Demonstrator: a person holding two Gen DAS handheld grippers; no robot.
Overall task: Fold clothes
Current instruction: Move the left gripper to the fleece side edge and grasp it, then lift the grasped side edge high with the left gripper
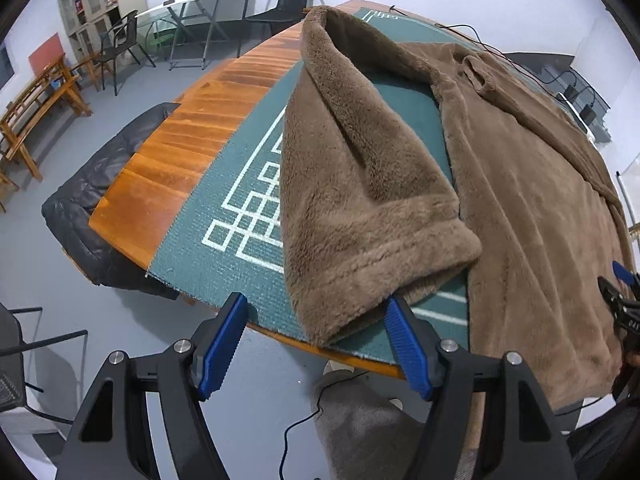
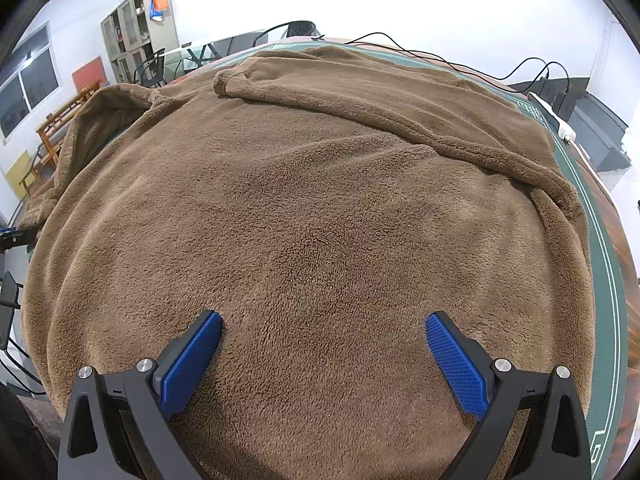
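Left gripper (image 1: pixel 316 344) has its jaws spread wide at the near edge of the table (image 1: pixel 180 148), holding nothing. Its right blue pad (image 1: pixel 408 352) sits just beside the cuff of a brown fleece sleeve (image 1: pixel 360 184), which lies on the green mat (image 1: pixel 240 184) and runs away toward the far end. Beside the sleeve, the body of the robe (image 1: pixel 540 208) covers the mat's right part and hangs over the near edge. At the frame's right edge the right gripper (image 1: pixel 622 292) shows only in part. A black sofa (image 1: pixel 96 208) stands on the floor beside the table.

Right gripper (image 2: pixel 324 356) is likewise wide open and empty, hovering over the robe (image 2: pixel 312 208), which fills almost the whole view. A folded band of fleece crosses its far part. The mat (image 2: pixel 604 280) shows along the right, with black cables (image 2: pixel 460 60) beyond.
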